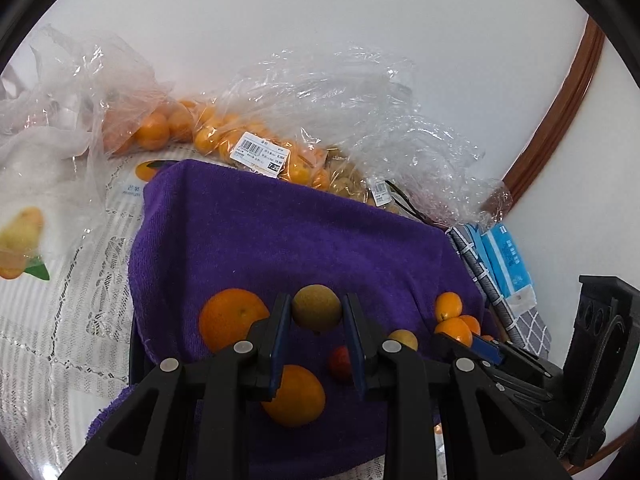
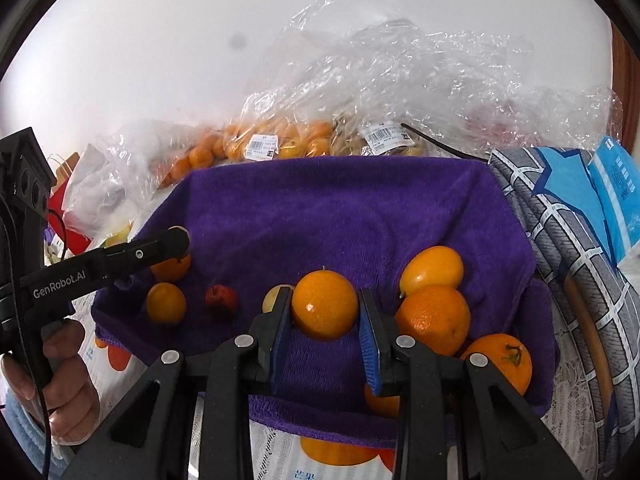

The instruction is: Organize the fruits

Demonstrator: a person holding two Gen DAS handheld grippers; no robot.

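While both grippers carry fruit above the purple towel (image 2: pixel 360 208), sorting appears to be in mid-course. The left gripper (image 1: pixel 317 312) is clamped on a small brown-green fruit (image 1: pixel 316 307), its blue pads pressing on either side. The right gripper (image 2: pixel 325 312) is clamped on a small orange (image 2: pixel 325 309) in the same manner. Each fruit sits near the fingertips, probably so it can be set down without the fingers disturbing fruit already placed.

Loose fruit lies on the towel in rough groups. Oranges (image 2: pixel 434 318) cluster at the right in the right wrist view; a small red fruit (image 2: pixel 221 300) and a yellow-orange one (image 2: pixel 166 303) lie apart to the left. The grouping suggests sorting by kind, with the held pieces not yet added.

Clear plastic bags (image 1: pixel 256 144) with price labels hold more small oranges behind the towel. A lace-patterned cloth (image 1: pixel 60 340) covers the counter. Blue packets (image 1: pixel 508 264) lie on a grey checked cloth (image 2: pixel 560 240) at the right. A plain white wall and a brown wooden trim (image 1: pixel 560 108) stand behind.
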